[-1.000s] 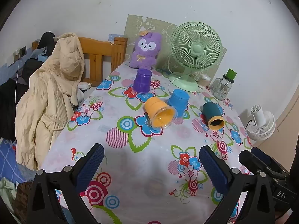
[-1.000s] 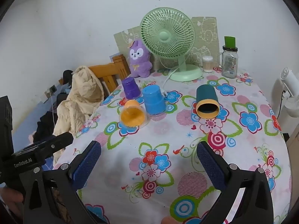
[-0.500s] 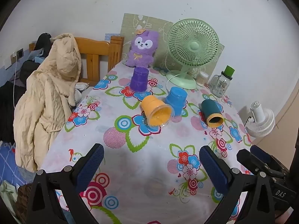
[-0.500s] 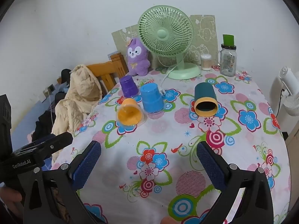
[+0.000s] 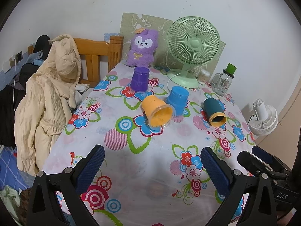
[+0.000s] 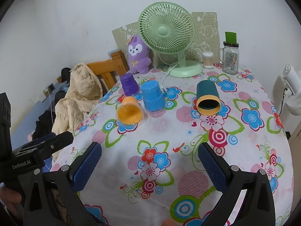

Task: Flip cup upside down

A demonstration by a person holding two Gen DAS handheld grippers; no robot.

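An orange cup [image 5: 157, 111] [image 6: 129, 111] lies on its side, mouth toward me. A dark teal cup with a yellow rim [image 5: 214, 111] [image 6: 207, 97] also lies on its side to the right. A blue cup [image 5: 178, 100] [image 6: 152, 98] and a purple cup [image 5: 139, 79] [image 6: 129, 84] stand upside down. My left gripper [image 5: 152, 168] is open and empty above the near table. My right gripper [image 6: 149, 166] is open and empty, well short of the cups.
On the floral tablecloth [image 5: 131, 156], a green fan [image 5: 191, 47], a purple plush [image 5: 142, 50], a cotton-swab jar [image 6: 207, 59] and a glass jar with a green lid [image 6: 230, 56] stand at the back. A chair with a beige coat [image 5: 49, 98] is at the left. A white fan [image 5: 263, 116] is at the right.
Both grippers have drawn back and risen slightly, so the cups sit a little farther off. Both stay open. The cups have not moved.
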